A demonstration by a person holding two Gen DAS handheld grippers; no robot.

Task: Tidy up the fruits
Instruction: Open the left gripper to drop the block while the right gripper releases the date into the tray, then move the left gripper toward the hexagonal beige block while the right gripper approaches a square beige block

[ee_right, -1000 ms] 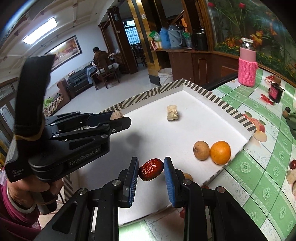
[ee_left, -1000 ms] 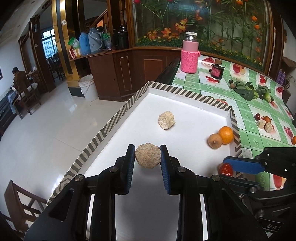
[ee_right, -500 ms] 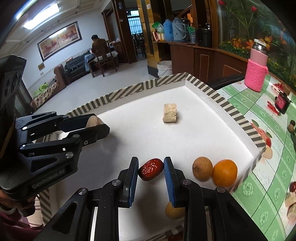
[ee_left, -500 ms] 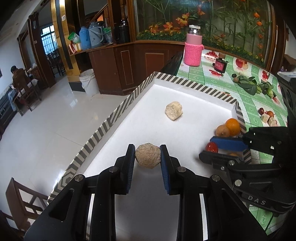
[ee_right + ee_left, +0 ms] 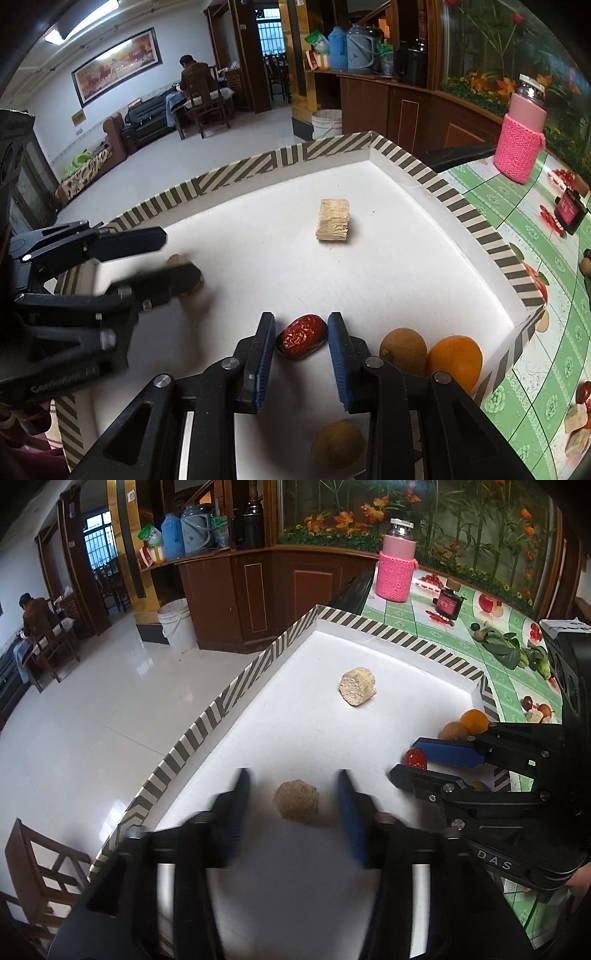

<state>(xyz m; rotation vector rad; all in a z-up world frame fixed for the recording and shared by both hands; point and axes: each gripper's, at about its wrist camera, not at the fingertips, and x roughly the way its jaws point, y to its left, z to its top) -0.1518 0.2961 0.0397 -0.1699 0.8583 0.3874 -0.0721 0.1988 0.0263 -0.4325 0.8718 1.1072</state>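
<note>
Since a second ago my left tool [image 5: 293, 801] has spread, leaving the tan lump [image 5: 296, 801] on the tray [image 5: 221, 709] near its left edge; my right tool [image 5: 301, 341] pinches a red date [image 5: 301, 336], ready for placing.

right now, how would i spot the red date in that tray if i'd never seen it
Find the white tray with the striped rim on the green tablecloth. At its near side, the right gripper has the red date between its blue-padded fingers. It is the only dark red, wrinkled, oblong piece; the neighbours are smooth brown or orange.
</note>
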